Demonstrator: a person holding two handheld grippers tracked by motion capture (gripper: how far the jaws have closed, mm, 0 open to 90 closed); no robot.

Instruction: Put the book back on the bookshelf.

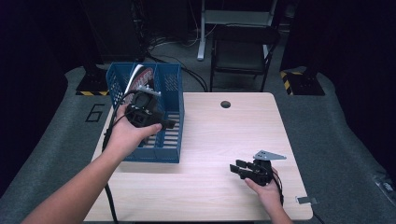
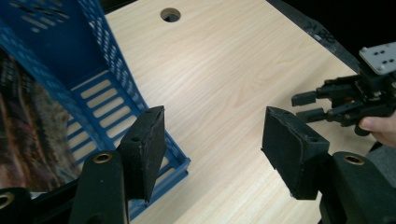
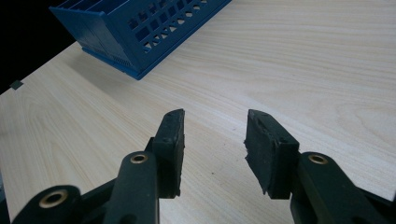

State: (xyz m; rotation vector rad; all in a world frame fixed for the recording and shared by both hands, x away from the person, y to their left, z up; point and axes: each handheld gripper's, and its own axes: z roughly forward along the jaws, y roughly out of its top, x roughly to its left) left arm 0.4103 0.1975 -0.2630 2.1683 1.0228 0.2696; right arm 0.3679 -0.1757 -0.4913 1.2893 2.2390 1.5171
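Closest to you in the left gripper view, your left gripper (image 2: 212,144) has its jaws spread apart with nothing between the pads; bare wood shows through the gap. One pad hangs over the near corner of the blue basket (image 2: 116,88), though whether it touches the plastic is hard to say from this angle. In the high view the same left gripper (image 1: 145,112) sits above the basket's right compartment, your left hand (image 1: 128,133) wrapped around it from the near side. Behind and to the far left of that gripper, a magazine (image 1: 142,77) stands leaning in the basket's left compartment, its glossy cover (image 2: 28,126) dark and blurred beside the left jaw.

Your right gripper (image 3: 214,140) is also released, jaws parted over the table (image 3: 289,60) and gripping nothing. It rests low near the table's near edge (image 1: 239,169), held in your right hand (image 1: 267,184), well apart from the basket, which lies ahead of its jaws and to their left.
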